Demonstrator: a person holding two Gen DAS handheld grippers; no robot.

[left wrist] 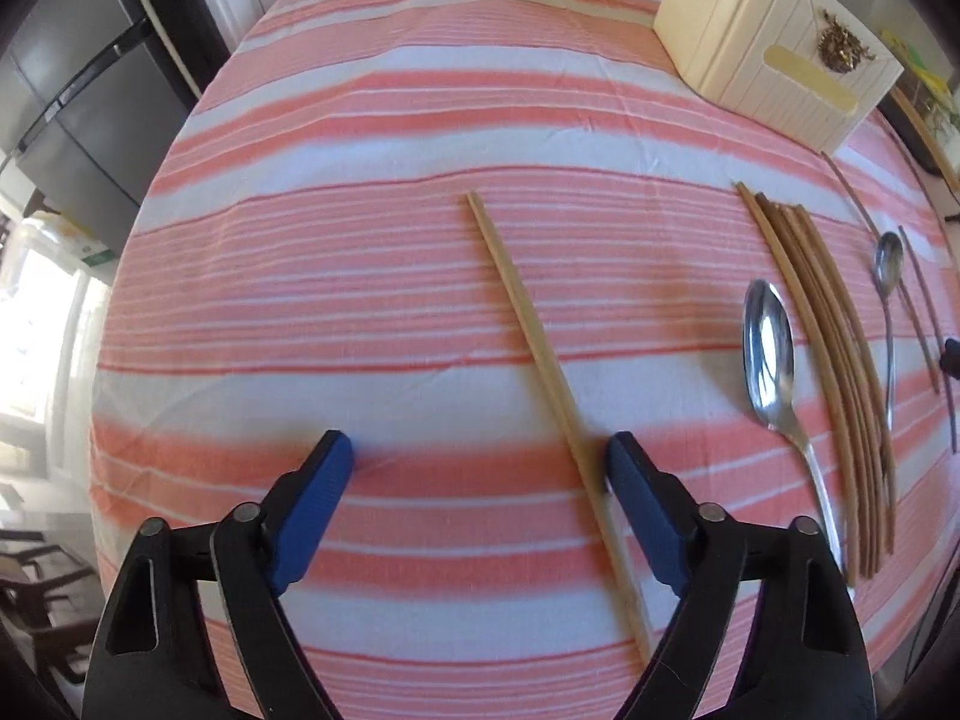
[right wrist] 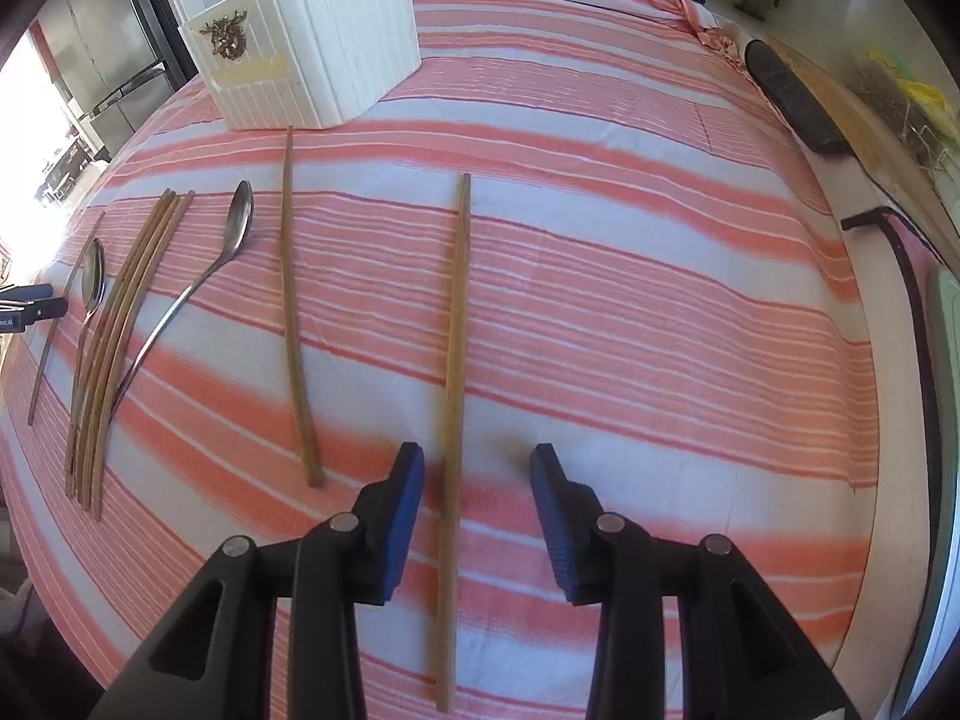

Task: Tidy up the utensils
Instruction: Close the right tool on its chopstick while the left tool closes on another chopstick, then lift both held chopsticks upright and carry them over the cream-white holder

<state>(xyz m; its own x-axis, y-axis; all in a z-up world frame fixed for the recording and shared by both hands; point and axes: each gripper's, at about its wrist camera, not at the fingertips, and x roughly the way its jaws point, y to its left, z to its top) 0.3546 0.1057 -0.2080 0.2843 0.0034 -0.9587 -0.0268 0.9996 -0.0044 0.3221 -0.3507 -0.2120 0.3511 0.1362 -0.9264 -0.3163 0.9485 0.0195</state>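
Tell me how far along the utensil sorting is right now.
Done: several chopsticks lie bundled between two spoons. In hand: nothing; the left gripper and right gripper each straddle a loose chopstick, fingers open. Left: those strays, plus another.

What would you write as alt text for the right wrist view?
The open right gripper straddles a wooden chopstick lying on a pink striped tablecloth. To its left lie another chopstick, a spoon and a chopstick bundle, with a white box behind.
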